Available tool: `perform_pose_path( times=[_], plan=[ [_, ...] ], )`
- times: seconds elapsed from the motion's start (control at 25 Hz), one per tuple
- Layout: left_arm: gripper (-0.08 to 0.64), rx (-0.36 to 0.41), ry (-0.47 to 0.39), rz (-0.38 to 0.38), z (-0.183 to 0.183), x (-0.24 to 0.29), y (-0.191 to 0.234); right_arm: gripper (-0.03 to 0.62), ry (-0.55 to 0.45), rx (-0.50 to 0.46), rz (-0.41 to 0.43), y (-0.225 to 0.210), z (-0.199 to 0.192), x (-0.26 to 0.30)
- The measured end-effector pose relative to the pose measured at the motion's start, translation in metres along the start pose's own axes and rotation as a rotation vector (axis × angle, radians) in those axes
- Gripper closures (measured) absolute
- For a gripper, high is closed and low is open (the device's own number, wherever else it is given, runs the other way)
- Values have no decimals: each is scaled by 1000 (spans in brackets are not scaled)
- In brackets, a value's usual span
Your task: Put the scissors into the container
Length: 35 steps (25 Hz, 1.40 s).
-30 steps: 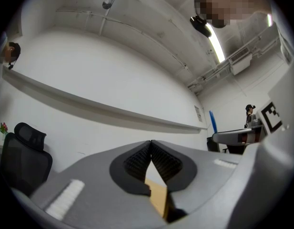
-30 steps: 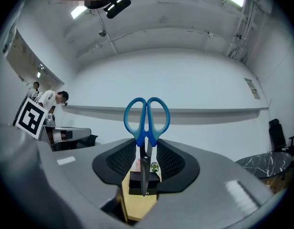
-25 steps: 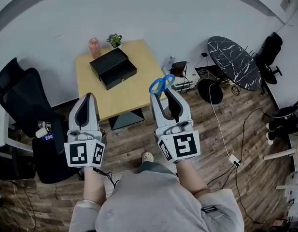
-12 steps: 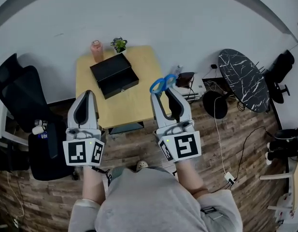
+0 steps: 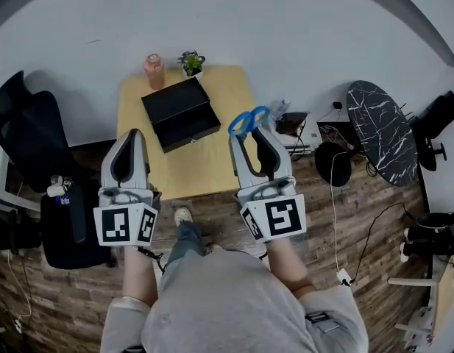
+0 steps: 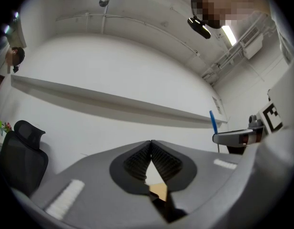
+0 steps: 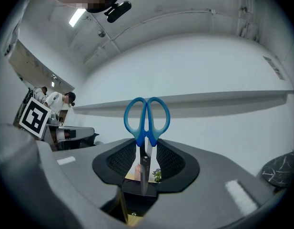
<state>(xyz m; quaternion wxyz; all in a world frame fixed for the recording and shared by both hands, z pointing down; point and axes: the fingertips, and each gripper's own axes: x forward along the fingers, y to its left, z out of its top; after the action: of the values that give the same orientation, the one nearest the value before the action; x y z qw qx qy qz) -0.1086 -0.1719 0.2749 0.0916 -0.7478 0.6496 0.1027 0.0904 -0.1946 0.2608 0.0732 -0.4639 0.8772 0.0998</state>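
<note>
Head view: I hold both grippers side by side over the near edge of the table [image 5: 204, 169], both pointing toward the wall. My right gripper [image 5: 249, 132] carries the scissors [image 5: 247, 121], whose blue handles poke out past its tips. The black container [image 5: 181, 112] sits on the table ahead, between the two grippers and apart from both. My left gripper [image 5: 133, 134] is level with the right.

Left gripper view: only here is it plain that my left jaws meet at their tips. The scissors show edge-on at far right.

Right gripper view: my right jaws clamp the closed scissors just below the handles. The loops stand upright against the wall and the blades run back between the pads.
</note>
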Motion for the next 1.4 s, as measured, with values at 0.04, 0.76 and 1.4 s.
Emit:
perform_pose_path(
  times=[0.04,0.76,1.4],
  plan=[
    [502,-1,-2,-1,-1,8,5,456,-1,-1,1,-1,-2,9],
    [502,-16,21,-72,-40,133,90,457,129,-109,76,10,-77,158],
    [502,-59,140,-84,-104,157,139,457,447,-393,420,60,-242,187]
  ],
)
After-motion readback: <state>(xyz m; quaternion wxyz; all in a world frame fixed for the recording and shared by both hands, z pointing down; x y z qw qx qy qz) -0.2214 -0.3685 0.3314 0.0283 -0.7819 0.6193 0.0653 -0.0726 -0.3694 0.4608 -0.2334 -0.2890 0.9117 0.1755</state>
